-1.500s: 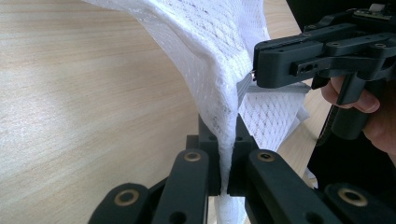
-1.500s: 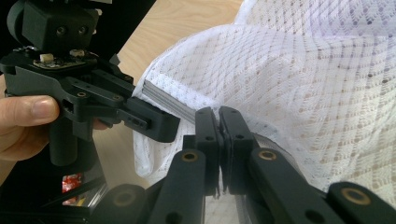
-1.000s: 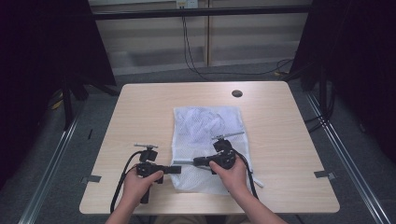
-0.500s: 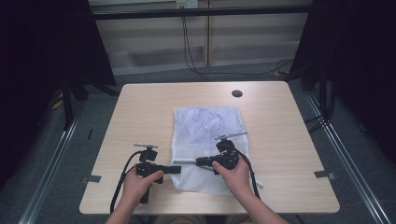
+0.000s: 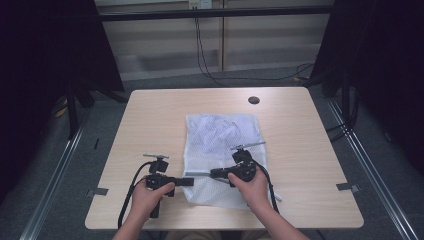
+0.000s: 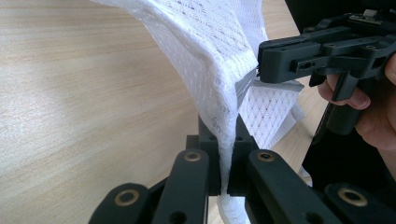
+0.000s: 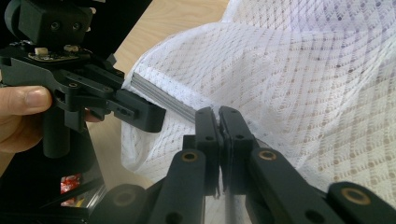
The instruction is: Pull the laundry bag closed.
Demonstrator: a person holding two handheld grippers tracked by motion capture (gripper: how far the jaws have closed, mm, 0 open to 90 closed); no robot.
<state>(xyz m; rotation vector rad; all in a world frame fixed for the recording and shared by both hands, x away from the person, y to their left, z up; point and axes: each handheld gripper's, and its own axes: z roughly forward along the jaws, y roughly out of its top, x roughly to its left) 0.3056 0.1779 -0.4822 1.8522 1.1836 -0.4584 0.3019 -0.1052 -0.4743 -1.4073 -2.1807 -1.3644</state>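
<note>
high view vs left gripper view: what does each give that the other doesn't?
High view alone: the whole table, the round dark cap near its far edge, the full outline of the white mesh bag lying flat, and both forearms coming in from the bottom.

Left gripper view alone: the left gripper shut on a raised fold of mesh, pads pressing the fabric, and the grey zipper strip at the right gripper's tip.

Shared: the mesh bag, the wooden table, the right gripper at the bag's edge.

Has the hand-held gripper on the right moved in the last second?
No. The right hand-held gripper sits in the same spot over the near part of the white mesh bag, no nearer the table's front edge.
</note>
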